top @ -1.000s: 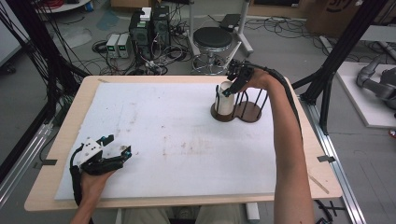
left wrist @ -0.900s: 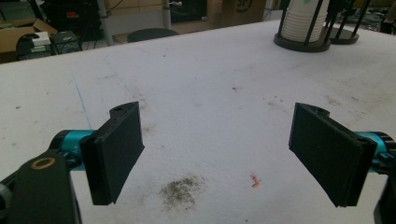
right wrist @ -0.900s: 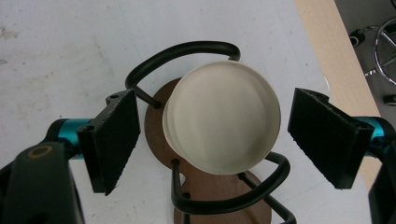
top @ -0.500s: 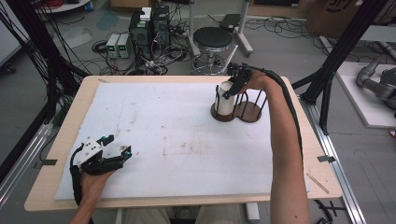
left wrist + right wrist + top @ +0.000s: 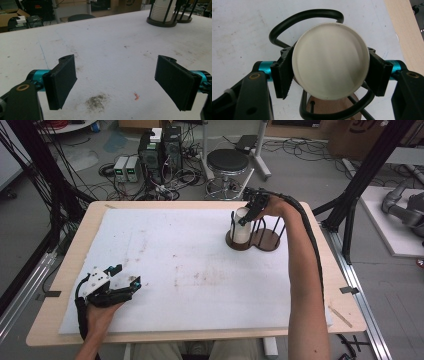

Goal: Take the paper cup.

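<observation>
1. Your R gripper [image 5: 248, 210] is over the far right part of the table [image 5: 65, 270], reaching in from the right edge side. In the right gripper view [image 5: 329, 72] its jaws press on both sides of a white cup [image 5: 330, 60], seen from the base end, so it's clamped on the cup.
2. The cup [image 5: 242, 225] is the top of a stack in a holder [image 5: 260, 240], a dark brown wooden base w/ thin black rods standing up around the cups. Holder sits on the white foam sheet [image 5: 190, 270], near the far edge, right of centre.
3. The holder has 2 round bays joined side by side. The cup stack is in the left bay as the high view shows it; can't tell what the right bay holds.
4. In the left gripper view the stack [image 5: 162, 11] shows ribbed rims, standing between black rods at the far right.
5. Your L gripper [image 5: 112, 287] is near the near left corner of the table, low over the foam, well apart from the holder. Jaws are wide apart w/ nothing between them.
6. Under the L jaws: a dark grey smudge [image 5: 96, 101] and a small orange fleck [image 5: 135, 96] on the foam.
7. Foam has faint brownish stains [image 5: 200, 277] around mid sheet.
</observation>
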The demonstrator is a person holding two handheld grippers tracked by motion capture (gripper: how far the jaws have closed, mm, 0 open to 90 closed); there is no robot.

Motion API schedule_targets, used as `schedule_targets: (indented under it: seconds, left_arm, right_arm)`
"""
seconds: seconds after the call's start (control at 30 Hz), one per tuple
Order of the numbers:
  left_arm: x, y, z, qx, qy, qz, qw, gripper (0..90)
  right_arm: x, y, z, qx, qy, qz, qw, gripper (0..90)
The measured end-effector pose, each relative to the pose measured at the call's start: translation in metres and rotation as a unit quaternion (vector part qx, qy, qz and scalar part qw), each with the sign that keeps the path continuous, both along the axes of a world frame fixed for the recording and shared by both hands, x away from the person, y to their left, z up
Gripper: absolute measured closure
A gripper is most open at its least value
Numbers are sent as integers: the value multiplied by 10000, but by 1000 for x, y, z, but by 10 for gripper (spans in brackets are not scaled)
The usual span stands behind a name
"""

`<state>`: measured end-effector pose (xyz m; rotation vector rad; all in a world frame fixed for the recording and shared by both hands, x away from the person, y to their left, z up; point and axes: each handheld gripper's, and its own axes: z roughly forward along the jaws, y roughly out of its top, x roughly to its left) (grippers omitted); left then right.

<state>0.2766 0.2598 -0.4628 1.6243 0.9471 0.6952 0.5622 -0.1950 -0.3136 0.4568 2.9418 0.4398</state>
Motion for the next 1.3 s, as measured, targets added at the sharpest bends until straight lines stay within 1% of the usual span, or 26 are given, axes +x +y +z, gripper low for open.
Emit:
schedule_targets:
  seconds: [0.13, 0.33, 0.67, 0.73, 0.8, 0.83, 0.87, 1.0, 1.07, 1.13, 1.23, 1.27, 1.3]
  left_arm:
    - [0, 0, 0, -5, -1, 5, 10000, 173]
    - [0, 0, 0, -2, 14, -5, 10000, 173]
    - [0, 0, 0, 23, 20, 2, 10000, 174]
    - [0, 0, 0, 10, 17, 2, 10000, 173]
    - [0, 0, 0, -4, 15, 6, 10000, 173]
    - [0, 0, 0, 16, 19, -2, 10000, 173]
    - [0, 0, 0, 13, 16, 2, 10000, 173]
    - [1, 0, 0, -3, 20, 2, 10000, 174]
    - [0, 0, 0, 6, 15, -3, 10000, 173]
    - [1, 0, 0, -1, 5, -1, 10000, 173]
    - [0, 0, 0, -4, 5, 2, 10000, 173]
    - [0, 0, 0, 6, 6, -2, 10000, 173]
    - [0, 0, 0, -1, 6, -3, 10000, 173]
  right_arm:
    - [0, -1, 1, 34, 40, -31, 10000, 333]
    - [0, -3, 4, 117, 36, -66, 9999, 342]
    - [-3, -7, 13, 207, -54, -124, 9997, 365]
    - [-4, -7, 16, 199, -68, -156, 9997, 366]
    - [-4, -7, 18, 244, -94, -155, 9995, 366]
    - [-5, -8, 22, 289, -130, -176, 9993, 366]
    - [-5, -8, 22, 289, -130, -176, 9993, 366]
    - [-7, -8, 32, 394, -200, -200, 9988, 367]
    - [-7, -8, 37, 379, -249, -205, 9988, 368]
    - [-9, -9, 42, 519, -339, -248, 9978, 372]
    - [-12, -12, 49, 663, -384, -241, 9968, 376]
    - [-13, -16, 53, 783, -407, -270, 9957, 378]
    - [-15, -17, 56, 825, -459, -277, 9951, 379]
